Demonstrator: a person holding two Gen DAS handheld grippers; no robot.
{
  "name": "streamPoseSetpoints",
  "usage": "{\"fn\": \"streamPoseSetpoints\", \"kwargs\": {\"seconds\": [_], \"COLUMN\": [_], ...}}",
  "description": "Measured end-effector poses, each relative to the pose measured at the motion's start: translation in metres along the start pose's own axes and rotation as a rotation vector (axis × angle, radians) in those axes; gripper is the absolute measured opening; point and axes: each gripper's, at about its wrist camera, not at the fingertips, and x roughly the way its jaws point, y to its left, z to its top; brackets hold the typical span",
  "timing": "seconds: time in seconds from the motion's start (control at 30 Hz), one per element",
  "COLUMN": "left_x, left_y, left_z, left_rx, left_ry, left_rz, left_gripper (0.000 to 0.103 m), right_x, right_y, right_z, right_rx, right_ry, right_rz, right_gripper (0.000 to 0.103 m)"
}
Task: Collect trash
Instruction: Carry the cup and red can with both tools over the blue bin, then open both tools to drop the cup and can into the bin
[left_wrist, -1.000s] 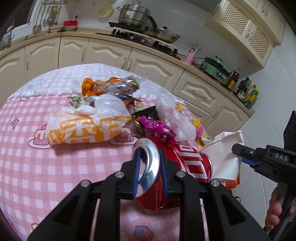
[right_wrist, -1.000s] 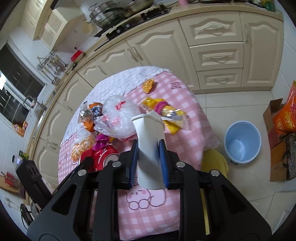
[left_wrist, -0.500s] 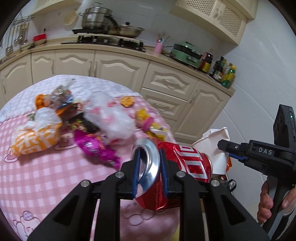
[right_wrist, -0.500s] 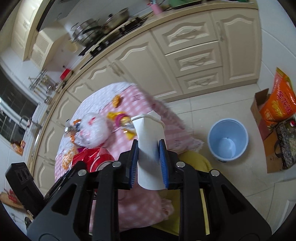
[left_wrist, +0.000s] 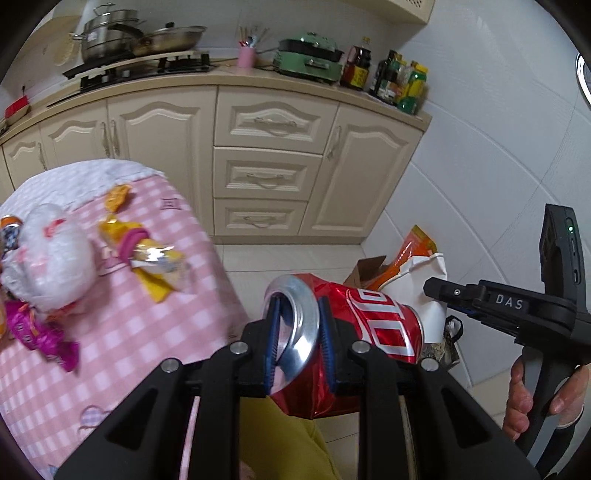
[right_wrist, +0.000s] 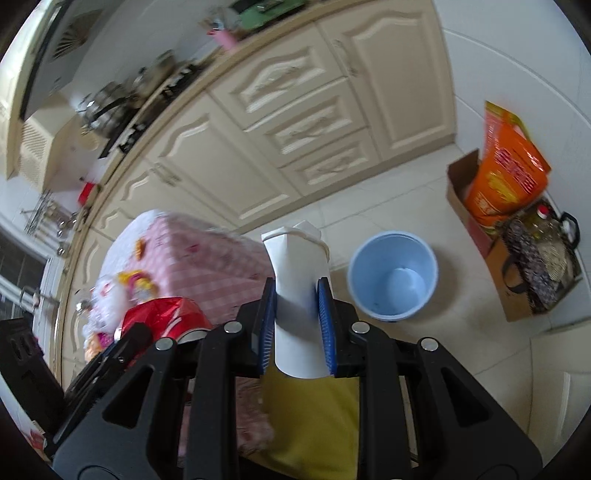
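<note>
So far: two pieces of trash are held off the table, and neither is dropped yet.
Left gripper (left_wrist: 297, 338): it is pinched on the crushed red can (left_wrist: 369, 325), the blue pads pressed to either side of the silver top rim; the can is held in the air past the table's edge.
Right gripper (right_wrist: 297, 325): it is clamped on the squashed white paper cup (right_wrist: 299, 291), which stands upright between the pads, above the floor and just left of the bin as the right wrist view shows it.
Blue bin (right_wrist: 393, 273): it is seen on the tiled floor beside the cabinets; nothing but a few specks can be made out inside it.
Pink checked table (left_wrist: 155, 314): a crumpled clear plastic bag (left_wrist: 51, 266), a yellow wrapper with a pink band (left_wrist: 147, 254), a magenta wrapper (left_wrist: 44, 332) and a small orange scrap (left_wrist: 117, 195) are left lying on it.
Done, as judged: the can and the cup are picked up, and nothing is binned.
Left to do, as judged: both items are to be released over the bin, then the wrappers and the bag are to be collected.
Change from a second ago: both views have been swung away from the table toward the cabinets and floor; the orange-and-white bag has passed out of the left view, the bin is seen larger and nearer the cup, and both grips are kept unchanged.
</note>
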Motion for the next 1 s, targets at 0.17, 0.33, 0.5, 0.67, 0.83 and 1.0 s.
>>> {"fn": "streamPoseSetpoints", "kwargs": {"seconds": [0.17, 0.33, 0.5, 0.67, 0.83, 1.0], "left_x": [0.033, 0.071, 0.095, 0.112, 0.126, 0.141], "left_y": [-0.027, -0.042, -0.047, -0.049, -0.054, -0.067], "left_z": [0.006, 0.013, 0.022, 0.029, 0.028, 0.028], "left_rx": [0.016, -0.002, -0.012, -0.031, -0.028, -0.013], "left_ry": [0.031, 0.077, 0.080, 0.099, 0.121, 0.138], "left_rz": [0.012, 0.026, 0.067, 0.067, 0.089, 0.080], "left_gripper": [0.020, 0.020, 0.020, 0.020, 0.020, 0.020], "right_x": [0.022, 0.039, 0.060, 0.073, 0.079, 0.078], "right_y": [-0.030, -0.044, -0.048, -0.063, -0.085, -0.107], "right_z": [0.018, 0.039, 0.059, 0.069, 0.067, 0.056], "right_rx": [0.035, 0.039, 0.037, 0.073, 0.118, 0.143], "right_ry": [0.046, 0.064, 0.095, 0.101, 0.131, 0.155], "right_rz": [-0.018, -0.003, 0.018, 0.000, -0.019, -0.066], "right_gripper": [0.022, 0.023, 0.026, 0.076, 0.076, 0.076]}}
